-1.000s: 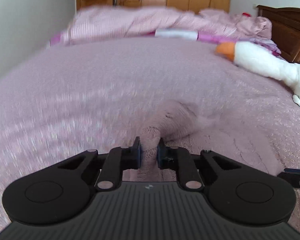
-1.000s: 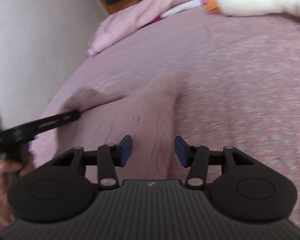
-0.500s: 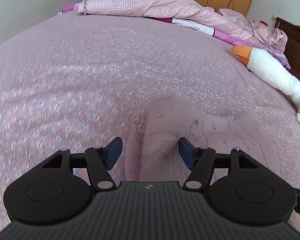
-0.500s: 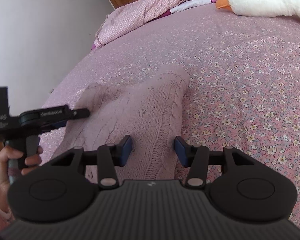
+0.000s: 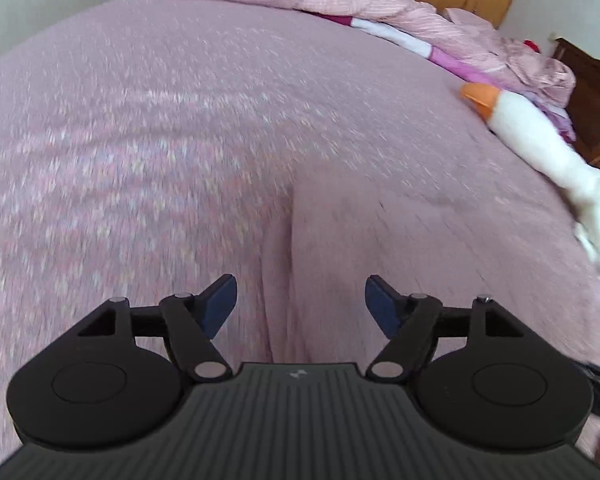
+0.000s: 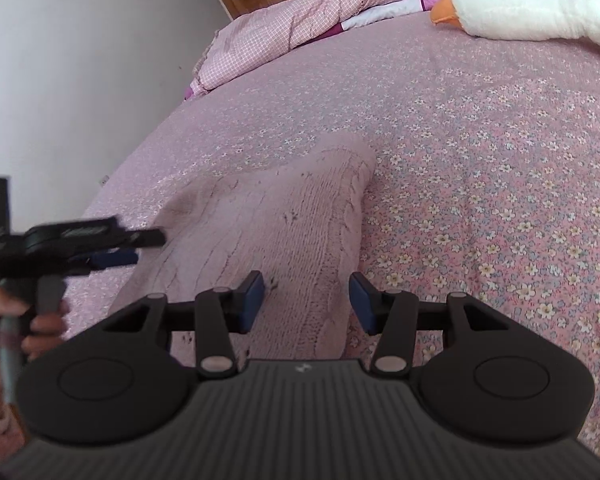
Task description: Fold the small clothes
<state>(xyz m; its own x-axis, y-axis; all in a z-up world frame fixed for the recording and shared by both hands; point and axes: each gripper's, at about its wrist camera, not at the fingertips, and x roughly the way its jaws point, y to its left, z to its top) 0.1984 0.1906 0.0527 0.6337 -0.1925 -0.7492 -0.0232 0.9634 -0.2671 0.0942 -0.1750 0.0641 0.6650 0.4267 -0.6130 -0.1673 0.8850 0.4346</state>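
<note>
Pink floral bedding (image 6: 500, 168) covers the bed, with a rumpled checked quilt (image 6: 300, 20) at the far end and a white plush goose (image 6: 532, 8) lying off to the side. On this sheet rests the task's thing, a pink knitted sweater (image 6: 292, 220), spread flat in front of both grippers with a sleeve or side panel laid lengthwise over its body, likely so the garment narrows into a strip before a crosswise fold.

In the left wrist view the left gripper (image 5: 300, 304) hovers above the knit's folded edge (image 5: 288, 240), its blue pads (image 5: 220, 300) wide apart and gripping nothing. The right gripper (image 6: 306, 300) likewise stands open and empty over the near end of the sweater.

One second ago the left fingers were pinched on a bunch of the knit, lifting it; half a second ago they had already let go, and now they have spread wider and drawn back. The right gripper has barely shifted throughout.
</note>
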